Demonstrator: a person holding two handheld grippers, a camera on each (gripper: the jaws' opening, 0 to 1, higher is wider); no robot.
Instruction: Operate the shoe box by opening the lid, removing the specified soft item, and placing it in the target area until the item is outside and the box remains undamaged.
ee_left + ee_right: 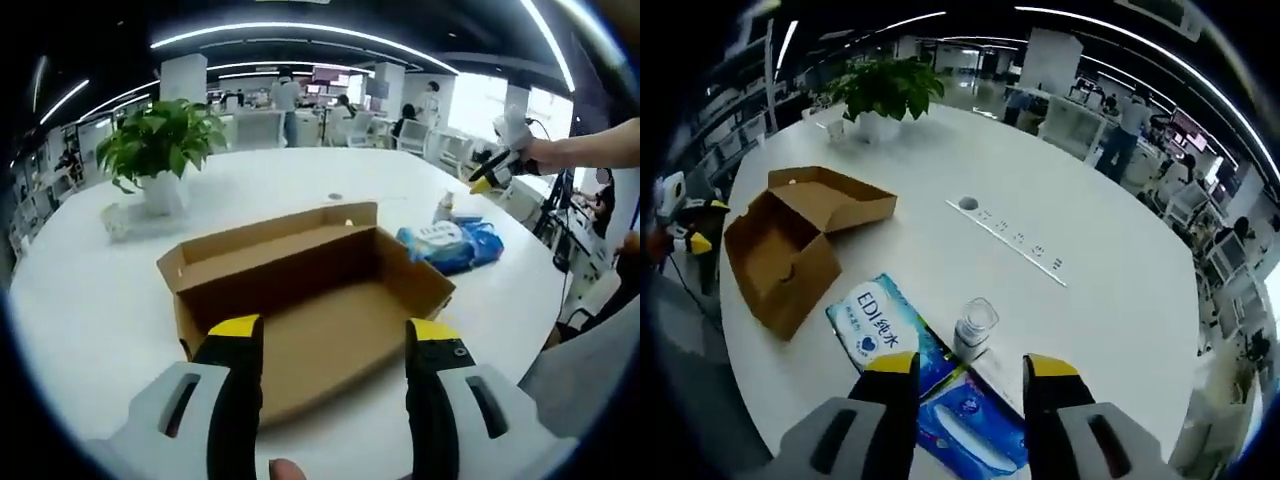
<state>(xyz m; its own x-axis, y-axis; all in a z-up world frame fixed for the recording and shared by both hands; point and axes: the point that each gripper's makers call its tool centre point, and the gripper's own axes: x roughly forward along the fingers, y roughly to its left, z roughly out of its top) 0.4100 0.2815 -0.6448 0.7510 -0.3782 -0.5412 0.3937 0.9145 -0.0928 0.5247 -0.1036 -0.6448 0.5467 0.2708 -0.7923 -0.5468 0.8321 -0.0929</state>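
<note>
Left gripper (333, 340), jaws wide apart and holding nothing, hovers over the open cardboard shoe box (310, 290). Right gripper (966, 372), also wide and holding nothing, hangs above the blue wet-wipes pack (915, 365) lying outside the box on the white table (1090, 260). Farther off stands a potted plant (160, 150).

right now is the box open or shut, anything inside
Open and empty: the cardboard box has its lid folded back and a bare floor. The blue wipes pack lies outside on the table.

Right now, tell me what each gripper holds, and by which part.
Nothing is held. The left gripper hovers open over the empty cardboard box; the right gripper hangs open above the tissue pack.
</note>
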